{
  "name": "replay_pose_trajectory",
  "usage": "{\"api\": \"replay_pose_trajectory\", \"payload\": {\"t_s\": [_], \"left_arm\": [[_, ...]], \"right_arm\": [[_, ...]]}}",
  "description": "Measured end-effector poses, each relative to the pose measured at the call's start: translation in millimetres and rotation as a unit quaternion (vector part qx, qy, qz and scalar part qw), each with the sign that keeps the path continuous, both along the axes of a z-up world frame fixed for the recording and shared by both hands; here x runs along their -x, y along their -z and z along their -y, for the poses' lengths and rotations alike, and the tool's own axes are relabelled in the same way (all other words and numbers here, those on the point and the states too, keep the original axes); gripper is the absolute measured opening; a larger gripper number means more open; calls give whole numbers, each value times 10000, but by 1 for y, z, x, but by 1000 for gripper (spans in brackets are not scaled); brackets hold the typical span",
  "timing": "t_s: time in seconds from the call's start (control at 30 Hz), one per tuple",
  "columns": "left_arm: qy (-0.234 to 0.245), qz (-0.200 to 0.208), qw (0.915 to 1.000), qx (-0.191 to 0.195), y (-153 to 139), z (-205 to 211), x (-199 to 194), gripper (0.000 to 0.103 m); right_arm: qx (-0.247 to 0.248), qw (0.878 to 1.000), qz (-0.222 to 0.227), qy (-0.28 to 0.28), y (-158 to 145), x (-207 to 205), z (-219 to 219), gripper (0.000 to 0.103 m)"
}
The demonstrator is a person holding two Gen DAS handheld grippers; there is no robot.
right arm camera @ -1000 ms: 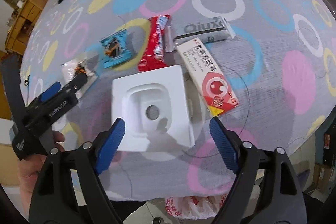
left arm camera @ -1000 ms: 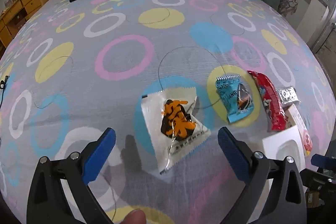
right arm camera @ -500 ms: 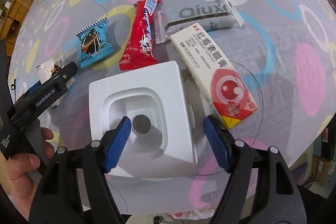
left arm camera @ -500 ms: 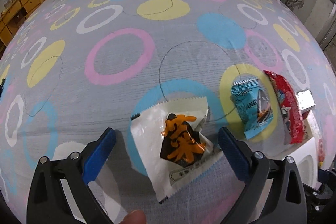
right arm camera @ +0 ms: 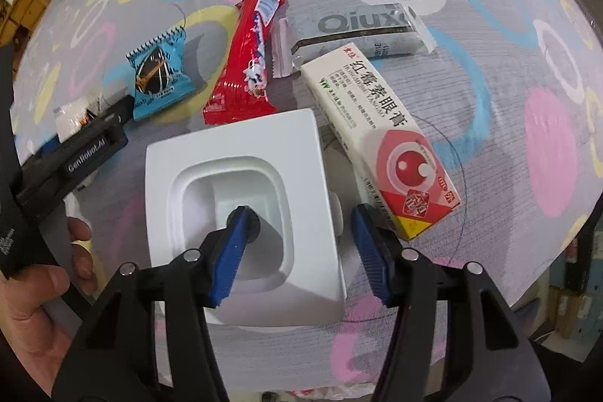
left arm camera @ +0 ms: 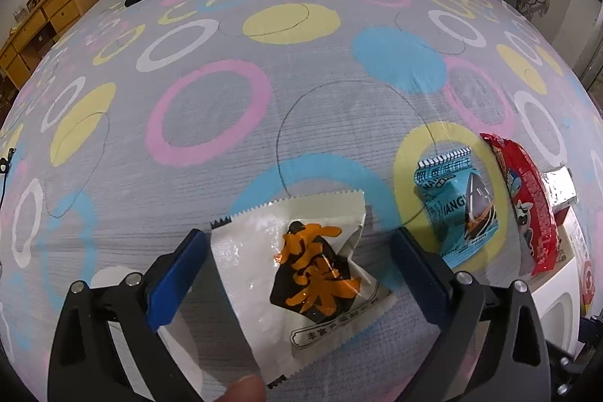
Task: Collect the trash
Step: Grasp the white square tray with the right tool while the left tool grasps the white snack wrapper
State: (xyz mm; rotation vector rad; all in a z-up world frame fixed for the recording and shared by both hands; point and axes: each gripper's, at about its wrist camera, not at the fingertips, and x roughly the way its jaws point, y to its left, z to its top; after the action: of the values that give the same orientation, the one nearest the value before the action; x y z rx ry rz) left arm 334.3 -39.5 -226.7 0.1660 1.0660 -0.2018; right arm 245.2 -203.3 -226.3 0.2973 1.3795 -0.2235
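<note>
**A:** Left wrist view first. What is the left gripper (left arm camera: 297, 257) dealing with?

**B:** A white snack wrapper (left arm camera: 301, 285) with orange lettering, lying flat on the patterned bedspread (left arm camera: 211, 123). It looks like thin, crinkly film: very light, limp and probably slick. I'd pinch it across the middle, where the contents give it some bulk, not at a serrated edge that could slide out.

**A:** And the fingers?

**B:** Spread wide, one on each side of the wrapper. The left finger's tip sits right at the wrapper's edge, the right one stands clear; neither presses on it.

**A:** Right wrist view?

**B:** The right gripper (right arm camera: 297, 243) points down over a white moulded tray (right arm camera: 241, 157), a square packaging insert near the bed's edge. It looks stiff but light, likely thin and easy to crush. Its right wall is the natural place to pinch.

**A:** Is that what it's doing?

**B:** It seems so. The jaws are closing, one finger inside the recess, the other outside the right rim, the wall between them, not yet pinched.
</note>
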Motion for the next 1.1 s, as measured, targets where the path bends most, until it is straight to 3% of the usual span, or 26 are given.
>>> {"api": "replay_pose_trajectory", "payload": {"t_s": [0.1, 0.13, 0.17, 0.43, 0.67, 1.1], "left_arm": [[15, 60, 9999, 84, -3, 2, 3, 85], [45, 79, 9999, 98, -4, 4, 4, 76], [113, 89, 9998, 128, -6, 7, 6, 67], [90, 36, 9989, 459, -12, -1, 9, 30], [106, -70, 9979, 629, -15, -13, 12, 20], [33, -76, 9958, 908, -29, -32, 27, 18]], "right_arm": [[293, 9995, 26, -107, 2, -2, -16, 53], [313, 9994, 42, -122, 1, -1, -18, 47], [290, 9995, 61, -143, 0, -1, -20, 45], [110, 9998, 107, -162, -4, 6, -14, 37], [-7, 9997, 177, -171, -6, 11, -7, 34], [-99, 9989, 288, -368, -10, 18, -7, 30]]}}
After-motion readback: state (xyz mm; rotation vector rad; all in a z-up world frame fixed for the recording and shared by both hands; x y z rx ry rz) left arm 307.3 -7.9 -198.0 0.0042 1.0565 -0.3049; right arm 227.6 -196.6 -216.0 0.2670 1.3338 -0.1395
